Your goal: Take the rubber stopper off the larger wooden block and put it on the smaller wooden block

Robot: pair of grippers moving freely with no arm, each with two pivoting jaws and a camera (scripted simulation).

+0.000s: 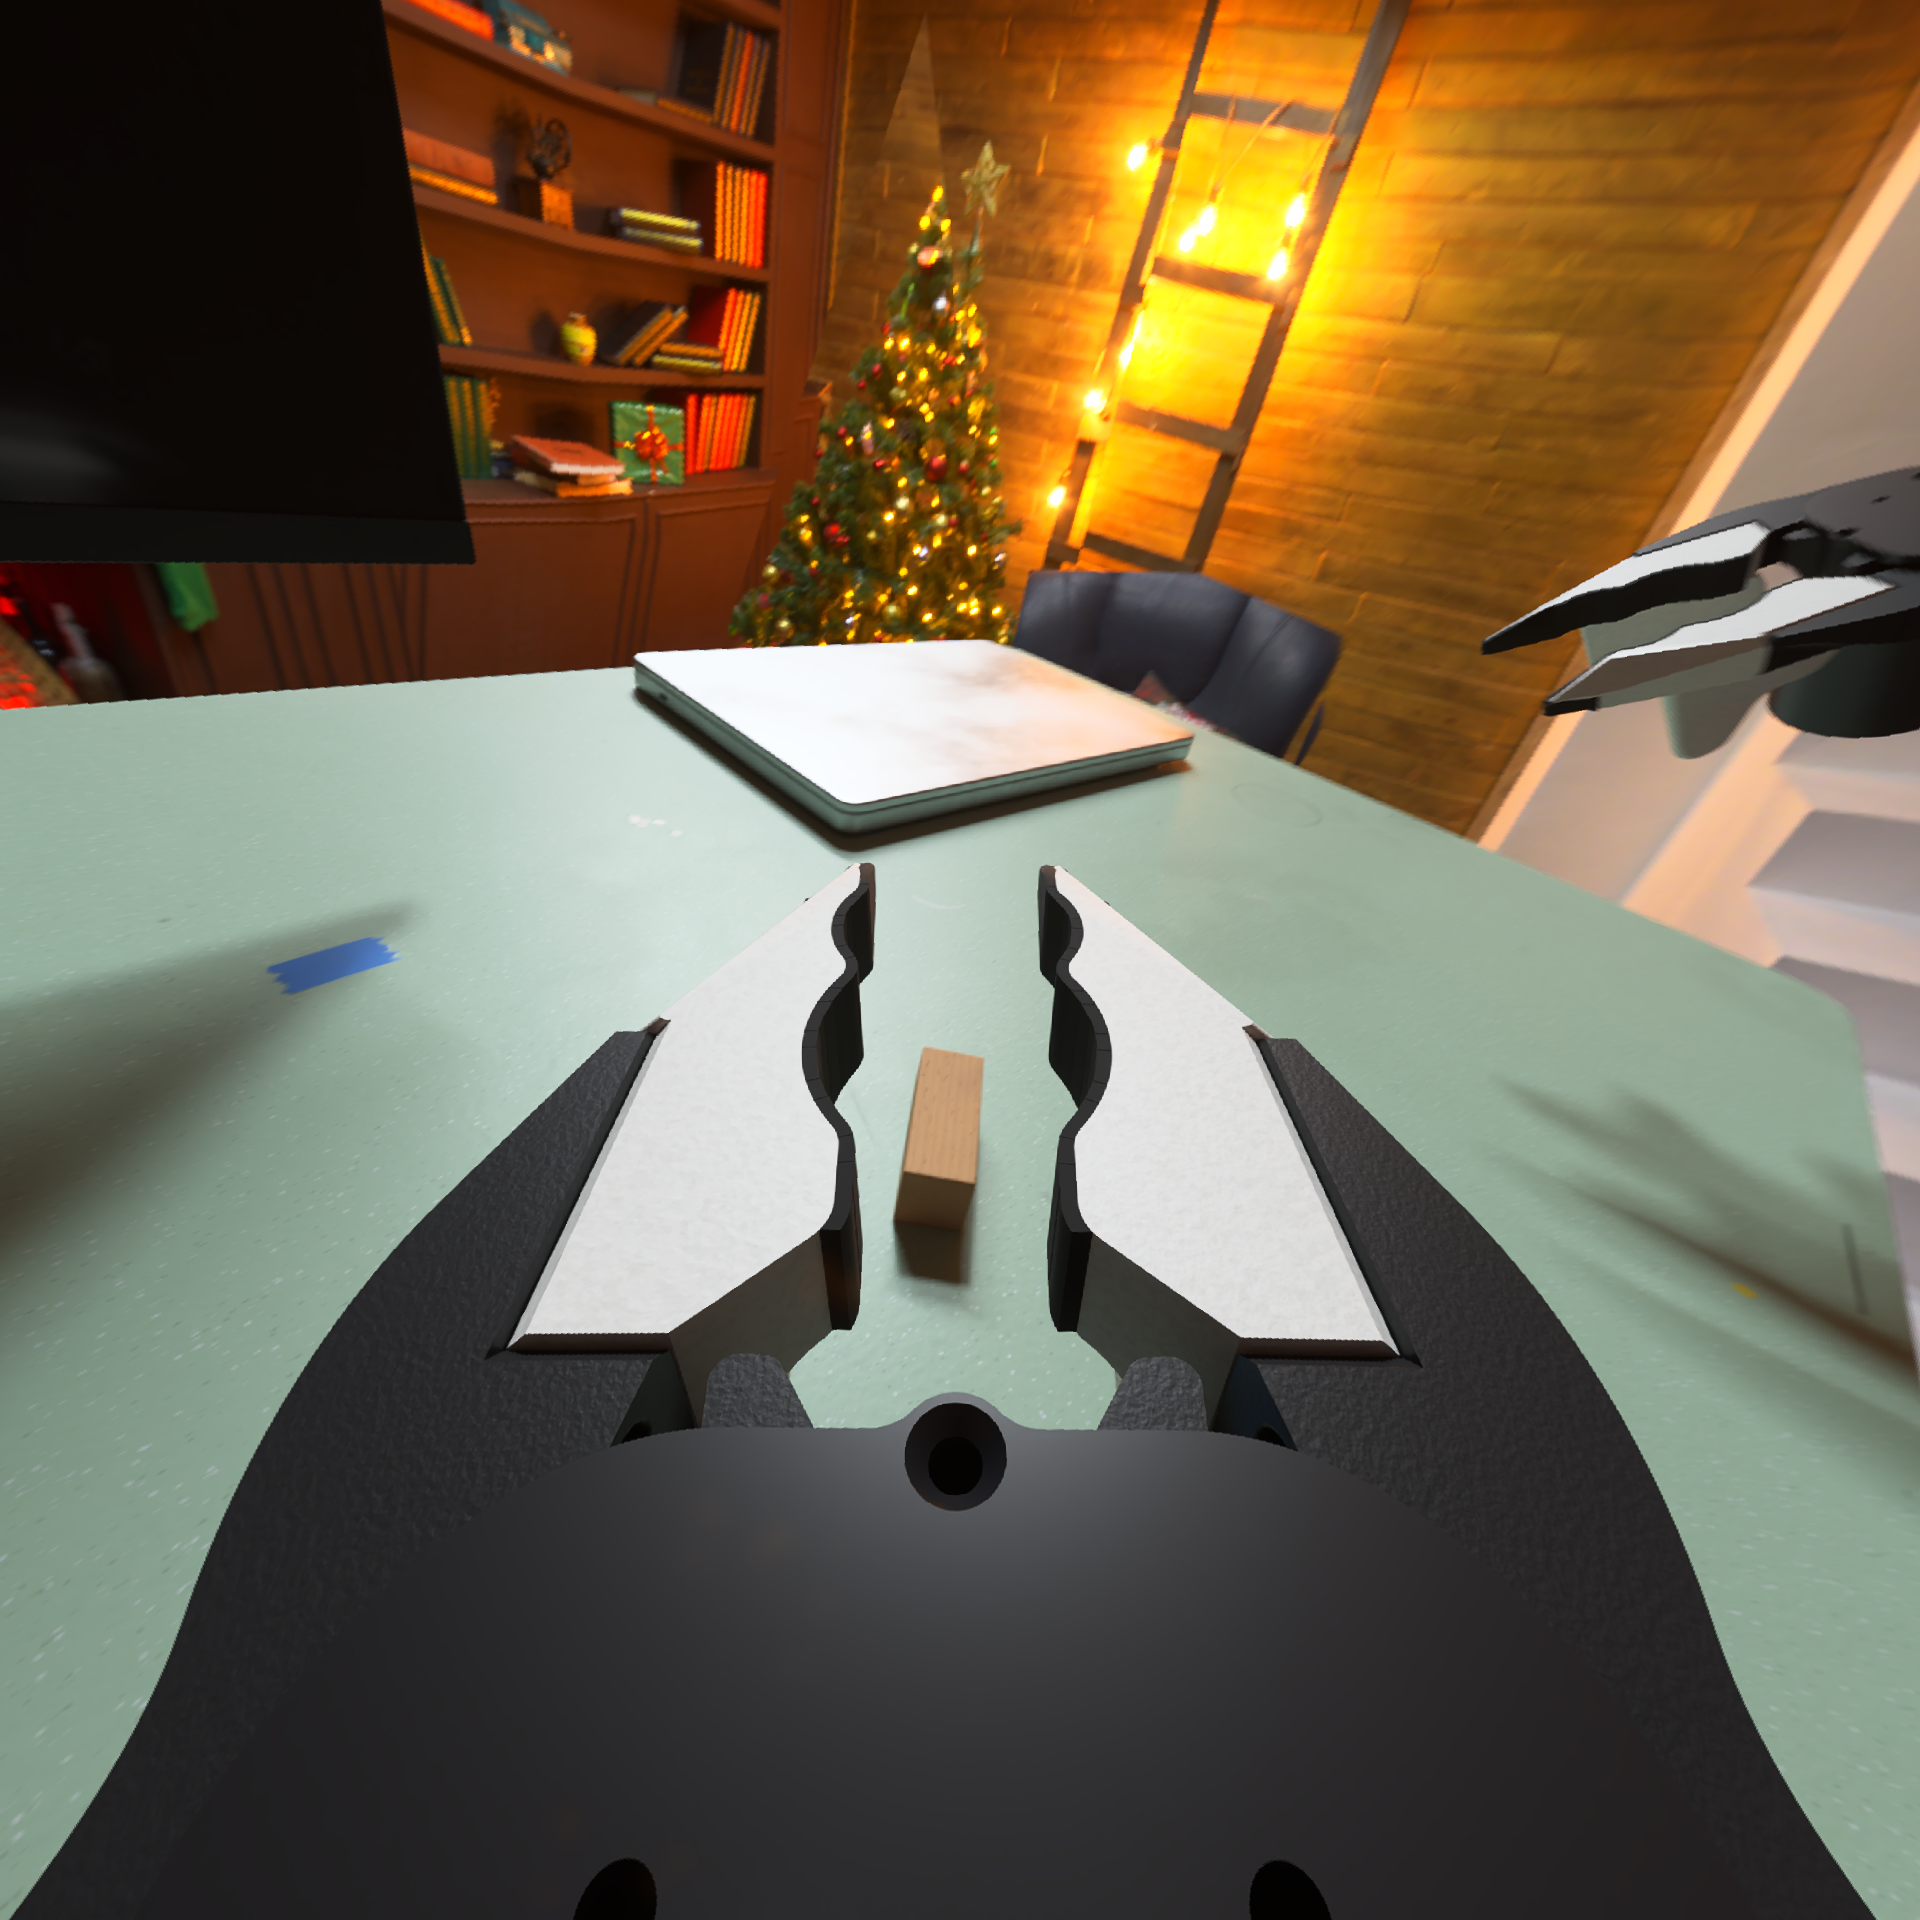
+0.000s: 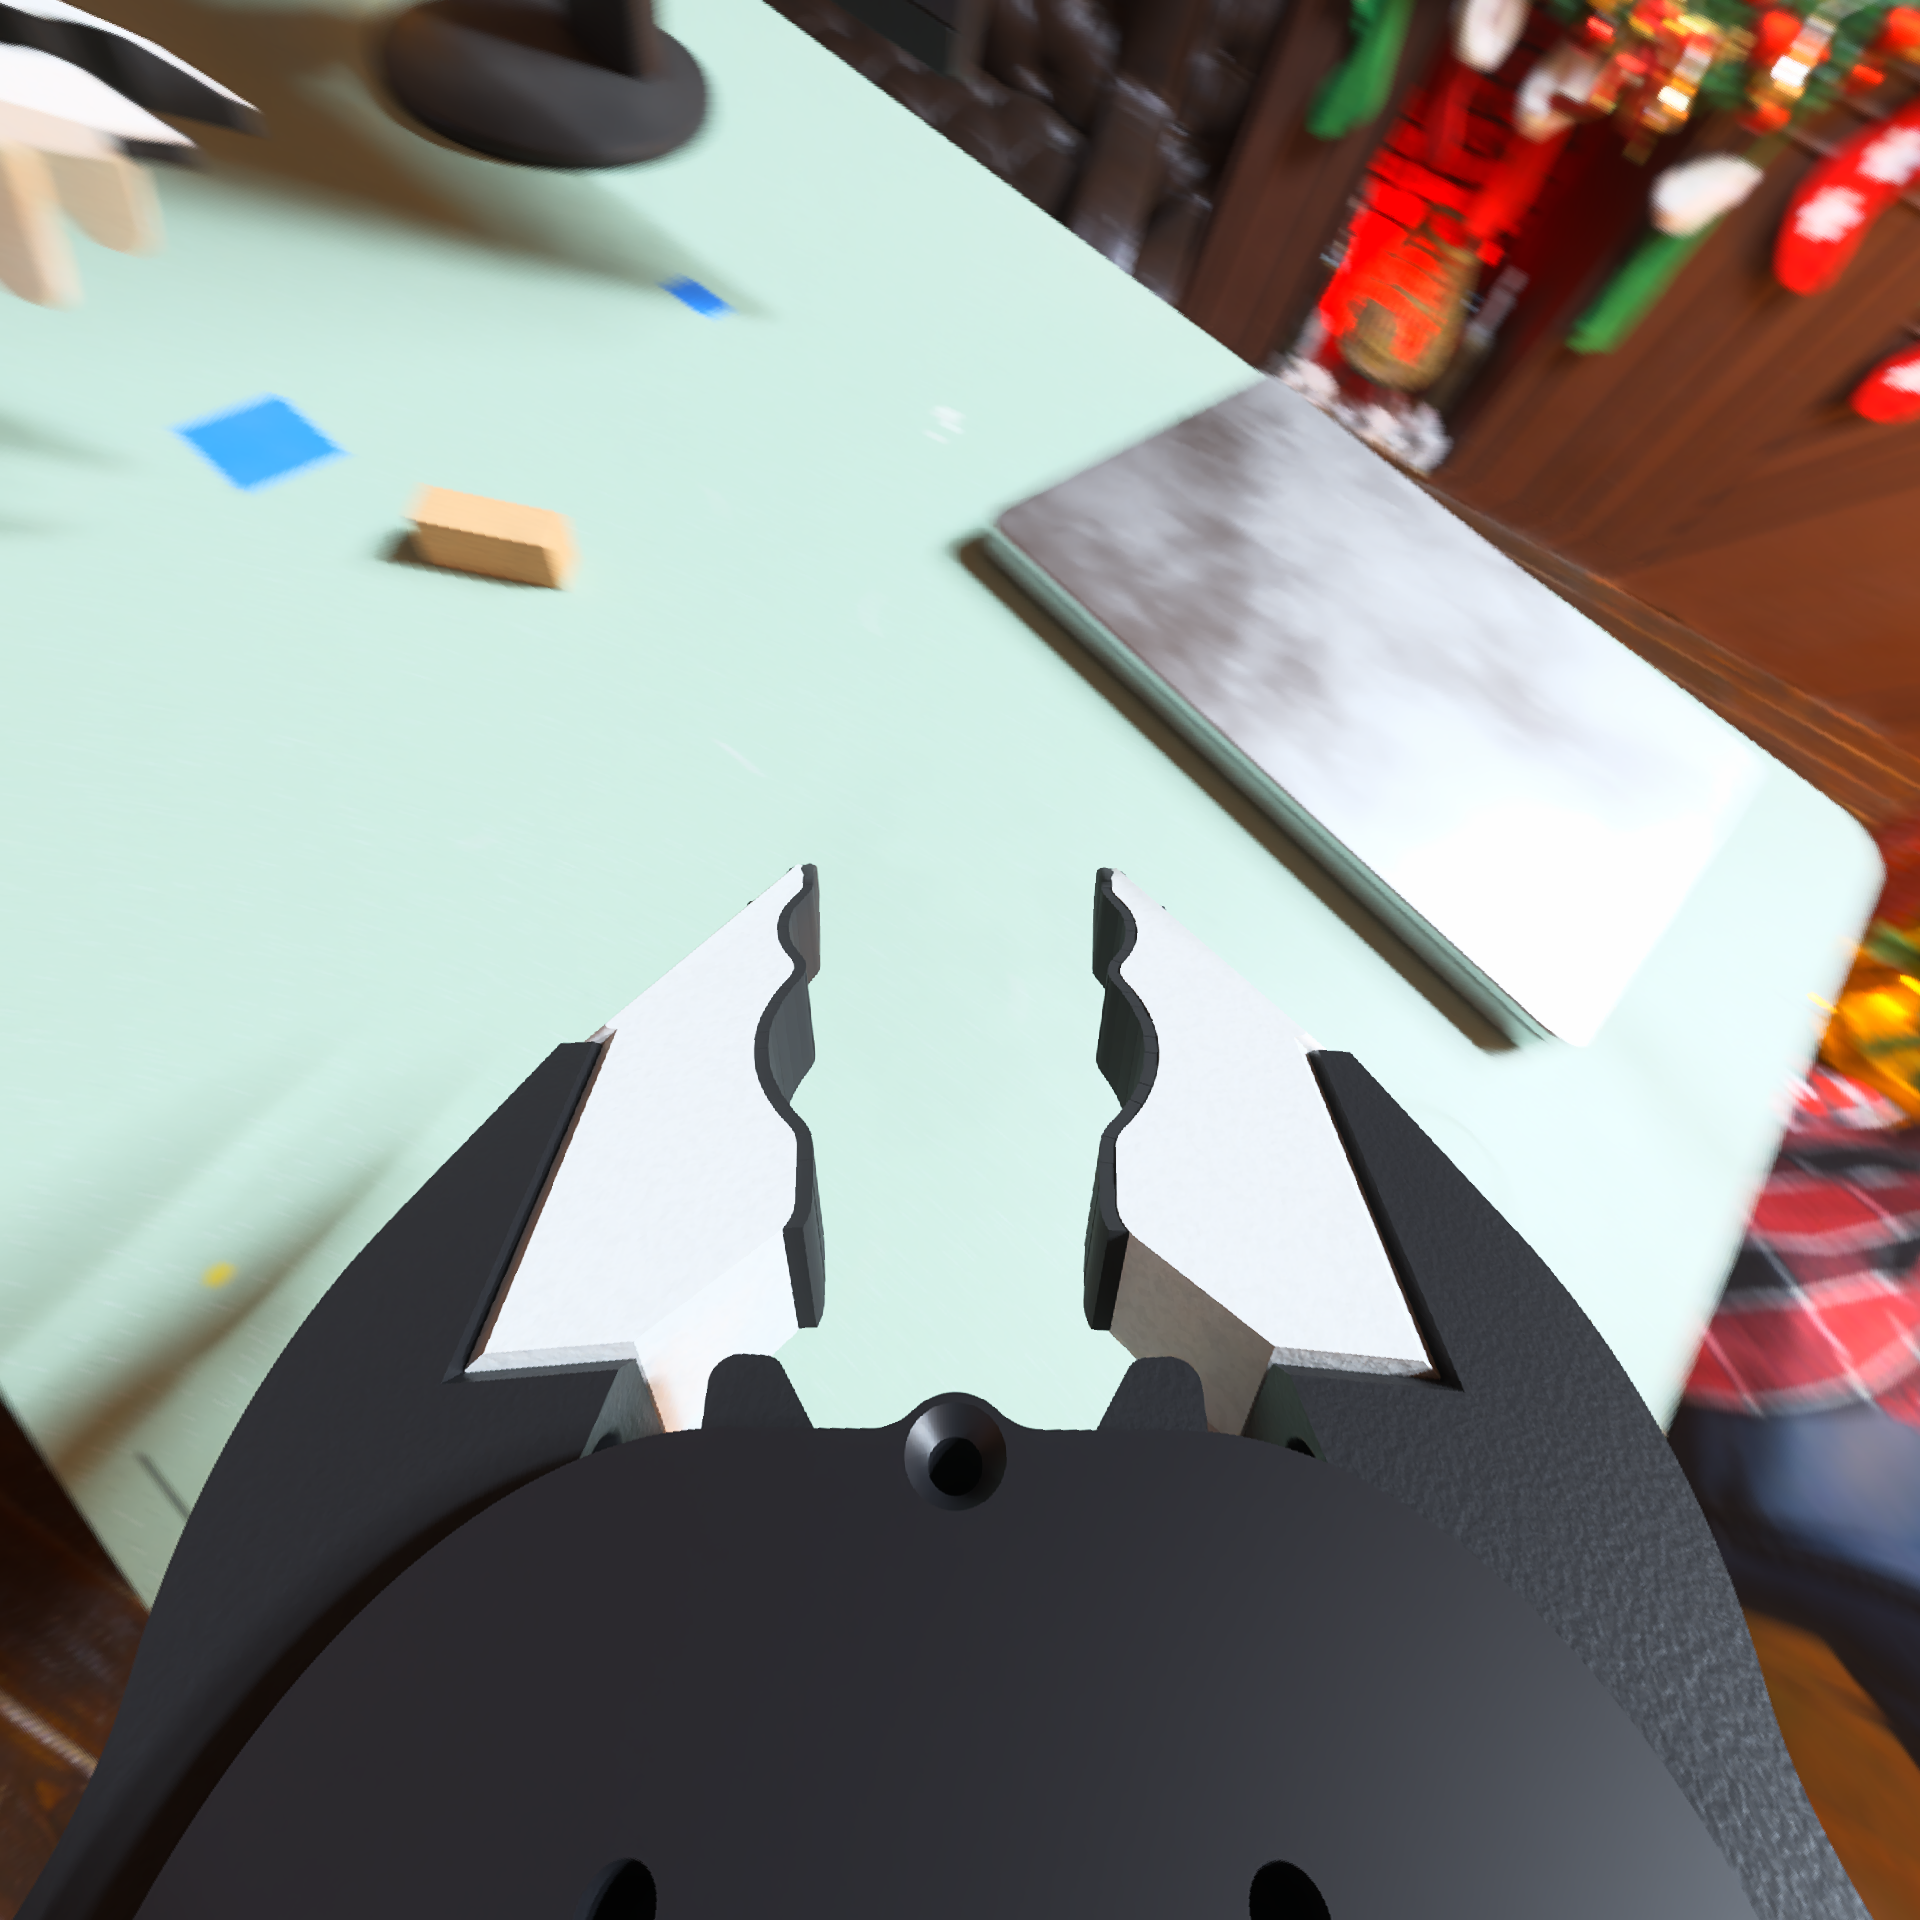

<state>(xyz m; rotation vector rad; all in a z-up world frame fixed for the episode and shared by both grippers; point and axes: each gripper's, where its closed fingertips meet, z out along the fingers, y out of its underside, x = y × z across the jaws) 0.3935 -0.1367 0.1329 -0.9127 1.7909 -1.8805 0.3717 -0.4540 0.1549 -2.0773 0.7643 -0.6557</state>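
My left gripper (image 1: 956,873) is open and empty, above a light wooden block (image 1: 940,1132) that lies flat on the pale green table (image 1: 312,1195) and shows between my fingers. The same block shows in the right wrist view (image 2: 488,535), far left of my right gripper (image 2: 956,873), which is open and empty over bare table. A paler, blurred wooden piece (image 2: 62,218) sits at the top left corner under the left gripper's fingers (image 2: 83,114). I see no rubber stopper in either view. The right gripper (image 1: 1517,675) hovers at the far right.
A closed silver laptop (image 1: 914,727) (image 2: 1403,707) lies at the table's far side. Blue tape marks (image 1: 332,964) (image 2: 260,438) (image 2: 696,296) are on the table. A black monitor (image 1: 208,260) hangs at the upper left; a black round base (image 2: 540,94) stands near the wooden piece.
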